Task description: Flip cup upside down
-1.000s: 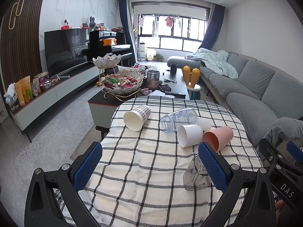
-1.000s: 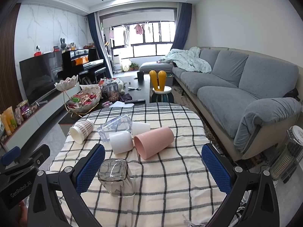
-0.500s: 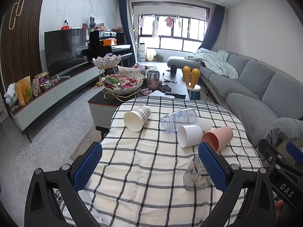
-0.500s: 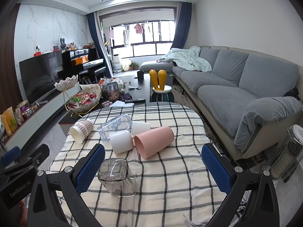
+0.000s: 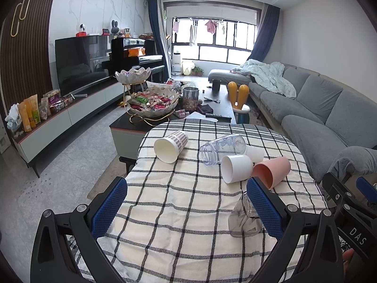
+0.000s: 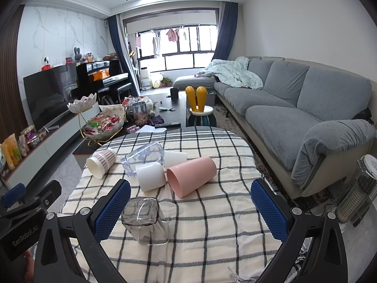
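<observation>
Several cups lie on their sides on the checked tablecloth (image 5: 179, 202): a plaid paper cup (image 5: 170, 145) (image 6: 101, 162), a clear plastic cup (image 5: 222, 148) (image 6: 143, 158), a white cup (image 5: 236, 168) (image 6: 150, 175) and a pink cup (image 5: 272, 171) (image 6: 190, 174). A smoky clear glass (image 6: 145, 220) (image 5: 245, 217) stands upside down near the front. My left gripper (image 5: 186, 208) is open and empty, its right finger beside the glass. My right gripper (image 6: 190, 210) is open and empty, its left finger beside the glass.
A small white cup (image 6: 175, 158) lies behind the clear one. Beyond the table stand a dark coffee table (image 5: 212, 108) with a snack bowl (image 5: 153, 105), a grey sofa (image 6: 294, 108) on the right and a TV unit (image 5: 66, 118) on the left.
</observation>
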{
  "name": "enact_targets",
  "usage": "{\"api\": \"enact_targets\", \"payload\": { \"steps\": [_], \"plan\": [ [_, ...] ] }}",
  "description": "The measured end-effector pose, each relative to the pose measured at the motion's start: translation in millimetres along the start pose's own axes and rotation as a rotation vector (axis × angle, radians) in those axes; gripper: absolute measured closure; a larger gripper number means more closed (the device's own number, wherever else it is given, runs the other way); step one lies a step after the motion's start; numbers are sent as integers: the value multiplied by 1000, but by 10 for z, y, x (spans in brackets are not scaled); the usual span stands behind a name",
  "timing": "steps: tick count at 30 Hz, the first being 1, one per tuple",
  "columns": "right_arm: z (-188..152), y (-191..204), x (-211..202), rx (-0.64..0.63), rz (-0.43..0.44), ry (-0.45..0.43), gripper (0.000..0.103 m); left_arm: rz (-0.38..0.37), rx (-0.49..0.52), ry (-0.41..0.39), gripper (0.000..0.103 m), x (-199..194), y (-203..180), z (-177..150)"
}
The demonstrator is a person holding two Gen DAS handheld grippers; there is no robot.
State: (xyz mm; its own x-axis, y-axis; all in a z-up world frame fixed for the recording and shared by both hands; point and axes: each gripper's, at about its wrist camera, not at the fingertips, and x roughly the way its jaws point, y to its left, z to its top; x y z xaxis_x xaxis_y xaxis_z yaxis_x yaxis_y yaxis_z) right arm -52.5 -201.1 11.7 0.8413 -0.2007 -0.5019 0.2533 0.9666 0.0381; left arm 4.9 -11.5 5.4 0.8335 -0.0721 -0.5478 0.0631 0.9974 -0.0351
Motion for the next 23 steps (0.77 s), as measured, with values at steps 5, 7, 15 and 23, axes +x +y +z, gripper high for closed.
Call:
{"api": "enact_targets", "payload": {
  "steps": [5, 7, 15, 23],
  "plan": [
    [2, -3, 0, 1, 0, 1, 1, 4, 0, 0, 0, 7, 3, -15],
    [-1, 1, -3, 1, 1, 3, 1, 3, 2, 5, 0, 14, 0, -23],
    [-4, 4, -11, 1, -1, 4, 1, -5, 14, 23, 0, 33, -8, -13],
    [-4, -7, -7, 6, 0, 8, 1, 14, 16, 32, 0, 61, -13, -24]
  ]
}}
